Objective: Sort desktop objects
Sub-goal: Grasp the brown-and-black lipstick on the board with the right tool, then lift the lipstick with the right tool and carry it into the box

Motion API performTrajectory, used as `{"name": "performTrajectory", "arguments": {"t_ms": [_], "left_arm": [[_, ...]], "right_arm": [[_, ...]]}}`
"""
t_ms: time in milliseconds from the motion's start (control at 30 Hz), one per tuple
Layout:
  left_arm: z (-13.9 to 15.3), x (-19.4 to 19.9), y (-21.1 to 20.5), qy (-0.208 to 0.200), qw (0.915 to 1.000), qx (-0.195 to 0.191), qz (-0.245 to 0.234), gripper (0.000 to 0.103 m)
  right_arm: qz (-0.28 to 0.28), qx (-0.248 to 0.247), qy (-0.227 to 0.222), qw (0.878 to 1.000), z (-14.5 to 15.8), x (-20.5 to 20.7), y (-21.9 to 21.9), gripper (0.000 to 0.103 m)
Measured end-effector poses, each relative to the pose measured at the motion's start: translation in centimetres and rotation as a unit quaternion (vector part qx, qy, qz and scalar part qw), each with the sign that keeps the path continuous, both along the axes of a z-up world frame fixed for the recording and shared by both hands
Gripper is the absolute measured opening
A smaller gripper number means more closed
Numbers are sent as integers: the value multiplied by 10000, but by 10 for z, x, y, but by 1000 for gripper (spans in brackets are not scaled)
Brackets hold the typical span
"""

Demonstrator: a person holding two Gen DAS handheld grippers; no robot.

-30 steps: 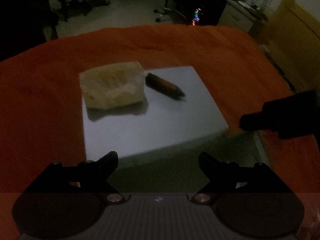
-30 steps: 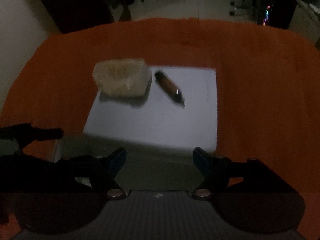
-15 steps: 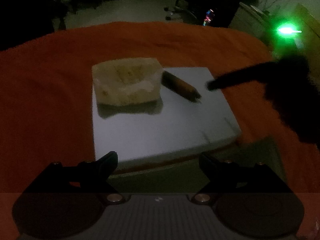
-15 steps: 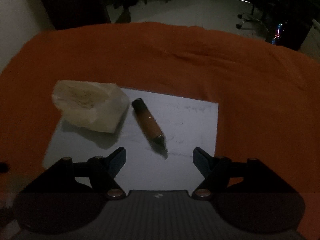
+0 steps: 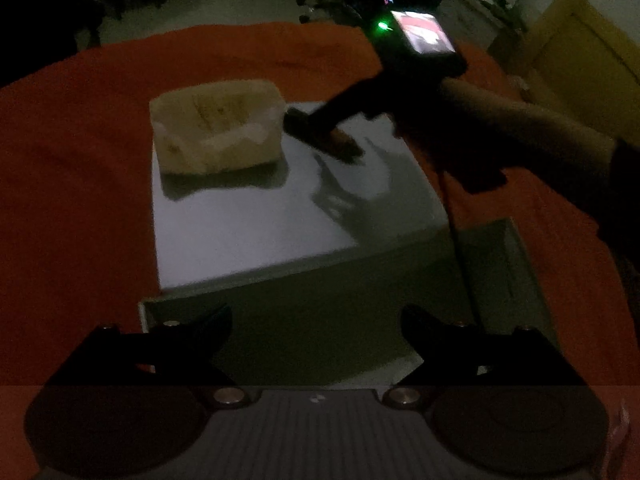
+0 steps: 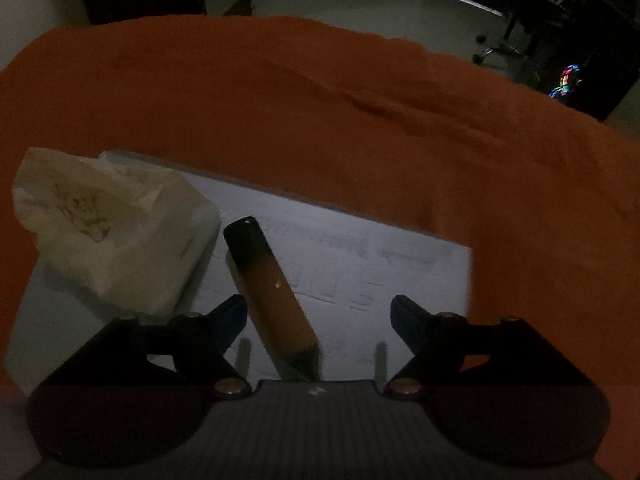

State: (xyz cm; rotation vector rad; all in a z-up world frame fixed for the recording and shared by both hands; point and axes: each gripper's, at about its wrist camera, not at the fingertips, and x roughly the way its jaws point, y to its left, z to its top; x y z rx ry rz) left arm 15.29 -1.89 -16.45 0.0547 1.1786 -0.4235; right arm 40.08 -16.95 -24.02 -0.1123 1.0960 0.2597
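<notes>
Orange cloth (image 6: 320, 128) under white sheet (image 6: 380, 272). Brown pen (image 6: 272, 284) lies on sheet, betw. wide-open fingers of R gripper (image 6: 318, 318); L gripper (image 5: 316, 322) wide open, empty, hanging back. Risk: off-centre closing rolls pen; crumpled tissue pack (image 6: 112, 236) just beside crowds left finger. Room open to right.

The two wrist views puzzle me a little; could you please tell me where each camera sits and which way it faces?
Left wrist: sits behind the open left claw, back at the near edge, facing across the white paper sheet; it also shows the right claw and forearm.
Right wrist: sits behind the open right claw, low over the sheet, looking along the brown-and-black tapered stick between its fingers.
Shared: sheet, stick, crumpled cream bag, orange cloth.
</notes>
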Motion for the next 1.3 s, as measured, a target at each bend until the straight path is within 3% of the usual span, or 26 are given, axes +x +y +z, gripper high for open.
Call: {"name": "performTrajectory", "arguments": {"t_ms": [167,233,267,333,467,600,733,933,1033,1133,1300], "left_arm": [[-9,-10,3,147,9999,-5,-47,92],[-13,-11,4,196,9998,18,-67,92],[-13,-11,4,209,9998,27,-56,92],[-14,-11,6,214,9998,49,-14,92],[-11,-9,9,166,9998,7,122,92],[-5,-11,14,66,9992,-112,387,92],[0,-18,20,46,9968,-269,756,92],[5,-27,24,1,9935,-397,1068,92],[4,-32,22,39,9950,-340,944,92],[0,-39,19,51,9959,-293,858,92],[-6,-54,10,157,9978,-270,582,92]], "right_arm": [[446,-77,7,9990,-21,5,9,75],[440,106,-89,9989,-19,1,4,54],[424,160,-118,9989,-18,-2,1,36],[354,66,-59,9993,-16,-7,-4,28],[287,46,212,9994,-8,-15,-12,27],[-21,154,344,9993,19,-31,-27,27],[82,-22,265,9996,61,-59,-39,27],[-69,357,-1,9993,139,-103,-61,27],[-101,506,-57,9986,164,-126,-67,27],[-64,837,17,9965,177,-152,-72,27],[-21,1255,241,9918,164,-201,-78,27]]}}
